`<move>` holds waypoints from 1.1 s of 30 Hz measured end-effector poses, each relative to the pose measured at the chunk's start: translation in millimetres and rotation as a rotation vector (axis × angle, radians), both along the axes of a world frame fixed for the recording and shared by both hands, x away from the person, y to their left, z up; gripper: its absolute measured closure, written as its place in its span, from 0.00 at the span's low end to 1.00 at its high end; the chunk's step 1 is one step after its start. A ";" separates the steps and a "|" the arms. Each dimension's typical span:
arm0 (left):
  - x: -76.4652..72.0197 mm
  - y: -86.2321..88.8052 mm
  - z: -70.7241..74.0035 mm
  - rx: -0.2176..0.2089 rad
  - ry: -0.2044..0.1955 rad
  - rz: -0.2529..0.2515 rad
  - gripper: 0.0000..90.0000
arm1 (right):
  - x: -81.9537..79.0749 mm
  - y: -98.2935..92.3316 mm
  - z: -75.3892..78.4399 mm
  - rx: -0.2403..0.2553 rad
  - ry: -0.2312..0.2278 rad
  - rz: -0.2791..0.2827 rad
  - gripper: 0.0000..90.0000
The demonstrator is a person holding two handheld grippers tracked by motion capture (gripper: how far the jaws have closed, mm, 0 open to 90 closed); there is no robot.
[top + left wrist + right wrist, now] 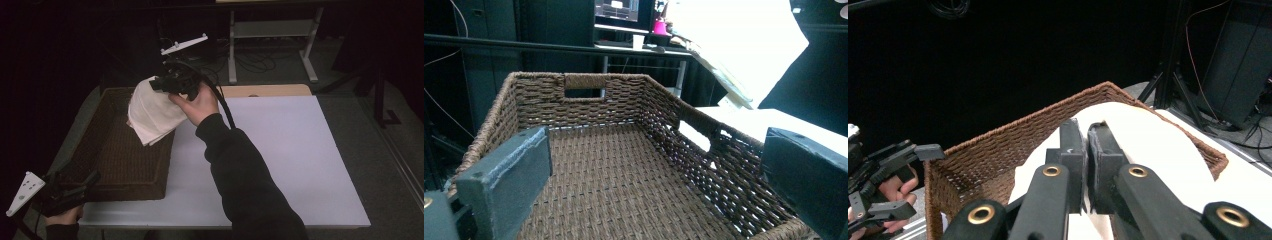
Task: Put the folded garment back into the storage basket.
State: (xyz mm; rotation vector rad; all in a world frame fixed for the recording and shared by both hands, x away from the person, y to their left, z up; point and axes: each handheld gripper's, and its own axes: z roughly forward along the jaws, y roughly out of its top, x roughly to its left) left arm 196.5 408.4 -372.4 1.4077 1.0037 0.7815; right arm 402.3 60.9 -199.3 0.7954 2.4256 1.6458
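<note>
Dark room, white counter (280, 150). Wicker basket (120, 160) at counter's left edge, empty inside. Right gripper (172, 82) jaws clamped on white cloth (152, 112), held above basket's far right corner. Left gripper (75, 187) jaws open, empty, near basket's near left corner. Judgement: cloth fetched; lowering and release left.

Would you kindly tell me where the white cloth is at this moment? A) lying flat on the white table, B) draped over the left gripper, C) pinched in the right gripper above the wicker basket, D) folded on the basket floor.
C: the right gripper is shut on the white cloth, which hangs above the wicker basket.
</note>
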 end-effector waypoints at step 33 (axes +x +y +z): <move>2.3 0.7 -0.4 -0.009 0.001 0.000 0.00 | 19.5 47.6 -24.1 0.060 0.034 0.046 0.95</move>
